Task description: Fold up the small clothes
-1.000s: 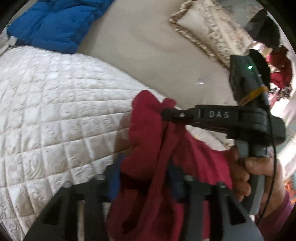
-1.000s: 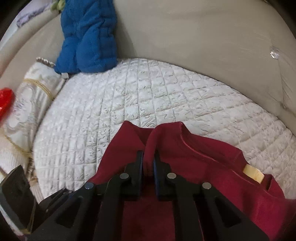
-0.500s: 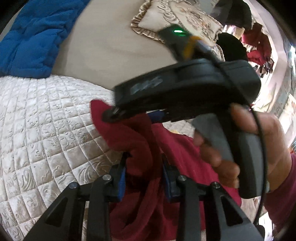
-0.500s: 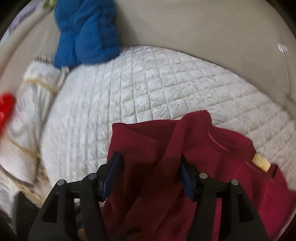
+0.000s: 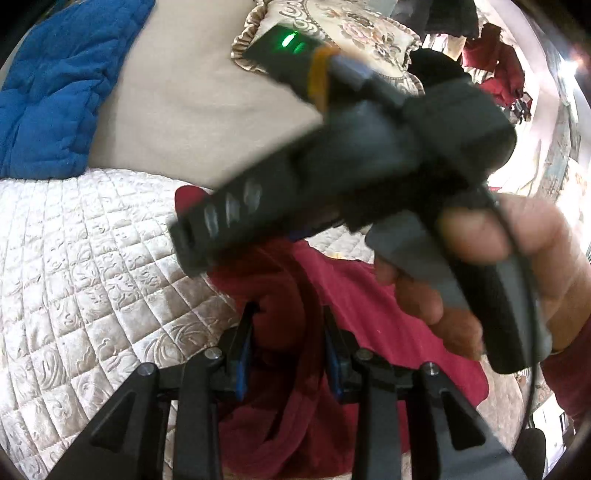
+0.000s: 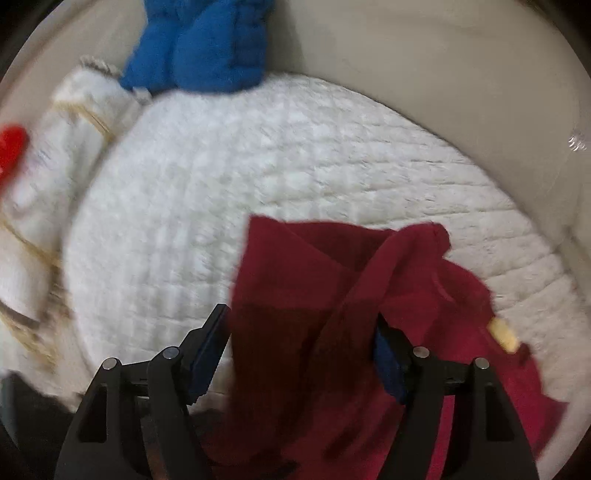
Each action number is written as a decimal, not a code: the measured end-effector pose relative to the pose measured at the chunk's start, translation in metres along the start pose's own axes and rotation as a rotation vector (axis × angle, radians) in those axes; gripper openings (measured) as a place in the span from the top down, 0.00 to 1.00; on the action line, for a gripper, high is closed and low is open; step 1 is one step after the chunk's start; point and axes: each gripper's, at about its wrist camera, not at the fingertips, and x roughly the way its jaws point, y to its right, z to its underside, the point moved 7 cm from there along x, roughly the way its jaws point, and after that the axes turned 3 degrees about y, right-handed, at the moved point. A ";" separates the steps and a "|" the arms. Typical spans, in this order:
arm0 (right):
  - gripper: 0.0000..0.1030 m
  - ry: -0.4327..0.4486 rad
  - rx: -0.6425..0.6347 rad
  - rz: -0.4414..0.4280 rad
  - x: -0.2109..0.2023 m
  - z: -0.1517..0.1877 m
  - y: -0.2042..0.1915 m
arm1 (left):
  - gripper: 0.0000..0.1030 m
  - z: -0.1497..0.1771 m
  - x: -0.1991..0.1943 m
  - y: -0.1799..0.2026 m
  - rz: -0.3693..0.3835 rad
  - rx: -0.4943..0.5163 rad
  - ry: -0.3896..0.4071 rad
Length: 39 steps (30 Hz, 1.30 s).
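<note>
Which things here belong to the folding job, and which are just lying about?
In the job:
- dark red knit garment on the white quilted cover
- left gripper, fingers pinching a bunch of it
- right gripper, fingers just opened, garment loose between them

Lying about:
- blue padded blanket
- cream embroidered cushion with frilled edge
- beige upholstered backrest
</note>
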 end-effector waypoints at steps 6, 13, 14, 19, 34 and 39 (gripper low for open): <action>1.00 0.119 0.081 -0.026 -0.018 0.013 0.029 | 0.10 0.007 -0.013 0.010 -0.023 0.018 0.016; 1.00 0.208 0.202 -0.126 -0.040 0.025 0.056 | 0.18 0.015 -0.003 0.026 -0.053 0.084 -0.015; 1.00 0.220 0.210 -0.133 -0.044 0.026 0.058 | 0.43 0.016 0.000 0.028 -0.038 0.075 -0.034; 1.00 0.300 0.252 -0.144 -0.081 0.048 0.080 | 0.78 -0.001 -0.014 0.059 0.038 0.056 -0.025; 1.00 0.355 0.528 -0.033 -0.134 0.201 0.222 | 0.68 0.060 0.042 0.231 0.183 0.389 -0.209; 0.97 0.357 0.641 -0.024 -0.098 0.224 0.244 | 0.40 0.079 0.043 0.231 0.169 0.405 -0.290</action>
